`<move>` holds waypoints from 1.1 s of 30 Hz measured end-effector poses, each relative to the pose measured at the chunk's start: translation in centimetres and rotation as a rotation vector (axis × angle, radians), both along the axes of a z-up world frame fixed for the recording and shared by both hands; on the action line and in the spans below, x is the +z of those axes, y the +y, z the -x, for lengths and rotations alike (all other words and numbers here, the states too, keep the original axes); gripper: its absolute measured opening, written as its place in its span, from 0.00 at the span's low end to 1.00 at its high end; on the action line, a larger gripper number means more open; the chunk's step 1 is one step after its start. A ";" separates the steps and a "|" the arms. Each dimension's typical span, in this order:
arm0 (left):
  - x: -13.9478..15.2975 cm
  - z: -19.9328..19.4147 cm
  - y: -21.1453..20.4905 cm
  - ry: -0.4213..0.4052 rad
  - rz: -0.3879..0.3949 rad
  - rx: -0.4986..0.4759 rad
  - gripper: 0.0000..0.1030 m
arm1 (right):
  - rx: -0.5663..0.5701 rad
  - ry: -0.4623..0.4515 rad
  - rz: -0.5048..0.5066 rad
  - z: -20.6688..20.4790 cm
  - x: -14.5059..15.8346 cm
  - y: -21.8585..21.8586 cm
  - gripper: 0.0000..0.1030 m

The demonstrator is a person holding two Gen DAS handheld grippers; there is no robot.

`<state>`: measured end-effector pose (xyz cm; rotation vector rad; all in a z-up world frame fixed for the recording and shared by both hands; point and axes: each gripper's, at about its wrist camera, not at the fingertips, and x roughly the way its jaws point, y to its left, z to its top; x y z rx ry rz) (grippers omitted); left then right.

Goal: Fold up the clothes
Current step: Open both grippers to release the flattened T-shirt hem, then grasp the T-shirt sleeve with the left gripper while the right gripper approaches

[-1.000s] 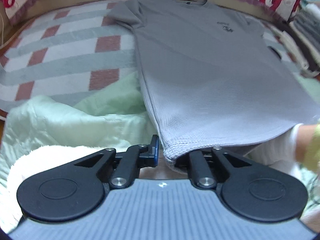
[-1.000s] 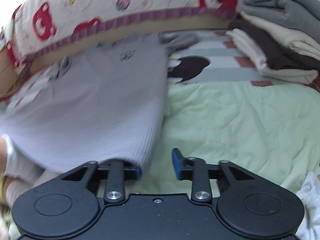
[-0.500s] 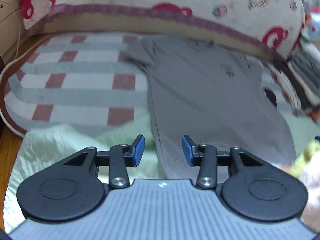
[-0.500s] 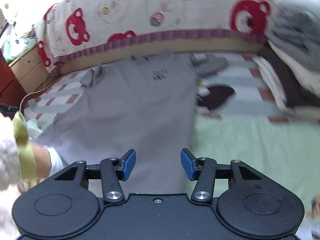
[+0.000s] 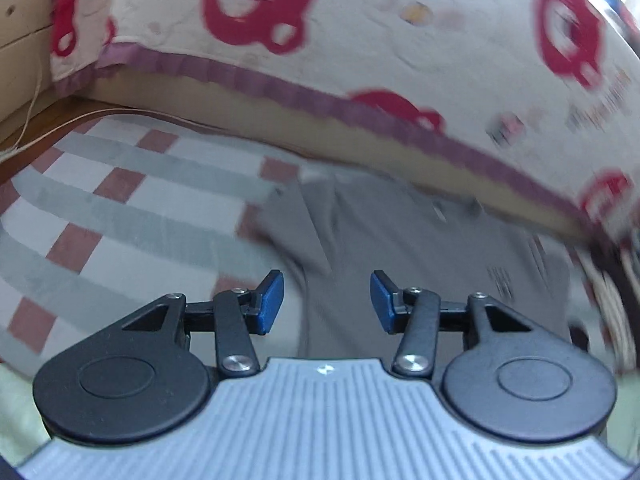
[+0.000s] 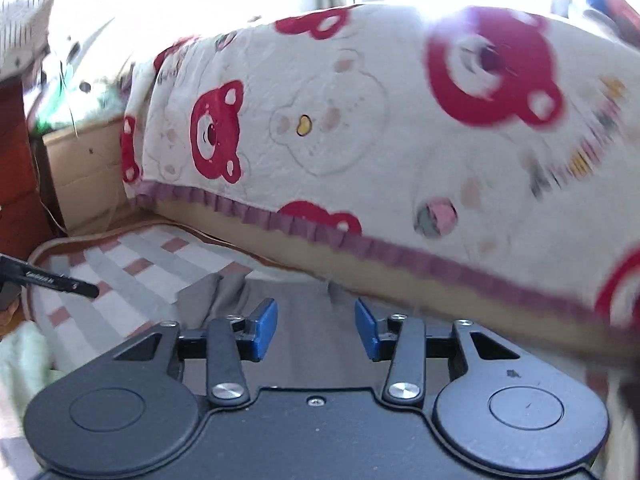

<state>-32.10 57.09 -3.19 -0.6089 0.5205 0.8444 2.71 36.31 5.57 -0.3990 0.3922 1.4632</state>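
- The grey T-shirt [image 5: 400, 248] lies spread flat on the bed, its collar end up against the base of the bear-print quilt [image 5: 360, 32]; the picture is smeared, so its far edge is hard to trace.
- In the left wrist view the left tongs [image 5: 326, 302] hang above the shirt's upper part — jaws apart and opening, blue pads [image 5: 270, 300] bare, nothing between them but the cloth seen below.
- The shirt's left side edge and sleeve [image 5: 280, 220] lie on the checked sheet [image 5: 120, 208], which runs broad and bare to the left as far as the bed's wooden edge [image 5: 24, 140].
- To the right of the shirt a blurred stack of folded clothes [image 5: 612, 300] crowds the border of the left wrist view, close to the shirt's right edge.
- In the right wrist view the right tongs [image 6: 316, 328] have jaws apart and closing, with nothing gripped; only grey cloth [image 6: 304, 296] shows beyond them.
- The quilt's purple frill [image 6: 280, 220] overhangs just past the right tongs' tips, so little room is left ahead.
- At the left border of that view a dark bar [image 6: 52, 280] — I cannot tell what it belongs to — juts over the checked sheet.
- Pale green bedding [image 6: 20, 360] shows at the lower left corner.
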 end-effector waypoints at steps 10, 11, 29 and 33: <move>-9.8 -3.4 9.2 -0.071 0.096 0.093 0.46 | 0.003 0.053 0.194 0.8 -5.9 13.1 0.00; -10.9 -3.2 9.5 -0.073 0.106 0.106 0.46 | 0.006 0.076 0.215 0.9 -7.7 13.9 0.00; -16.0 -5.2 14.7 -0.175 0.122 0.063 0.07 | 0.283 0.157 0.401 10.8 -20.5 19.4 0.07; -14.0 -2.5 13.0 -0.159 0.085 0.110 0.07 | 0.280 0.219 0.384 11.8 -20.4 19.2 0.09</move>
